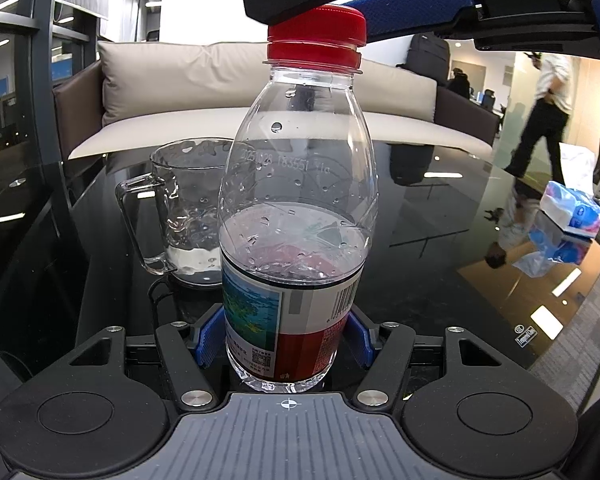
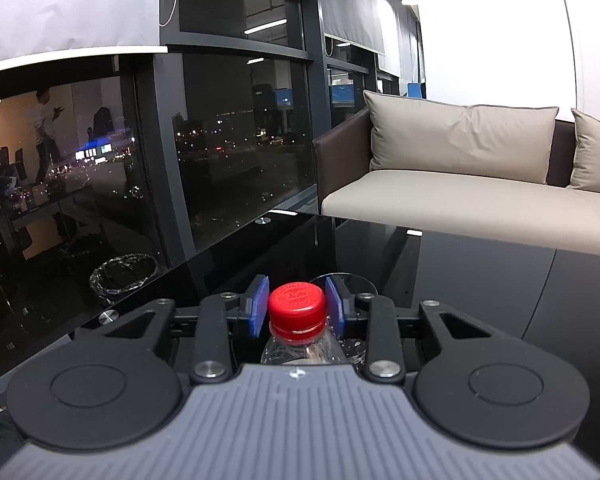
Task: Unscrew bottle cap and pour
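A clear plastic bottle (image 1: 296, 200) with a red cap (image 1: 317, 32) and a red and white label stands upright on the black glass table (image 1: 440, 280), about half full of water. My left gripper (image 1: 286, 340) is shut on the bottle's lower body, blue pads on both sides. My right gripper (image 2: 297, 307) is at the cap (image 2: 297, 305), blue pads (image 2: 259, 306) on both sides, closed on it; it also shows from above in the left wrist view (image 1: 380, 4). A clear glass mug (image 1: 180, 208) with a handle stands just behind and left of the bottle, a little water in it.
A tissue pack (image 1: 572, 212) lies at the table's right side. A beige sofa (image 2: 480, 184) stands beyond the far table edge. A bin with a black liner (image 2: 124, 276) sits on the floor by the window. A person (image 1: 544, 108) walks at the far right.
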Available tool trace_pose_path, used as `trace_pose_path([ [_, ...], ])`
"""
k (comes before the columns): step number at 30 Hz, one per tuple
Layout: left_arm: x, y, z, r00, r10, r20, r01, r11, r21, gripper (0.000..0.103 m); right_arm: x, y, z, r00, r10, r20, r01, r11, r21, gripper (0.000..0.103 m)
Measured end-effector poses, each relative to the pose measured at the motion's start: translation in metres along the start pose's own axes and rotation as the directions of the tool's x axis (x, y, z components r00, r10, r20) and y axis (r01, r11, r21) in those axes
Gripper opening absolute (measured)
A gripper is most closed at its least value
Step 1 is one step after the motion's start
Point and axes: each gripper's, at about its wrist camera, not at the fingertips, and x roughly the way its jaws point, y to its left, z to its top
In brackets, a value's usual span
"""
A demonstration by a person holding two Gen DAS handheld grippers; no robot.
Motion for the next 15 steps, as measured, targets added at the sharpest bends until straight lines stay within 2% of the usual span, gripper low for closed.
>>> trace_pose_path([
  [15, -0.0014, -0.0038, -0.0001, 1.000, 0.008, 0.005, -0.008, 1.000, 0.010, 0.058, 0.0002, -0.0021, -0.0026, 1.000, 0.004, 0.005, -0.004, 1.000, -0.001, 0.033],
])
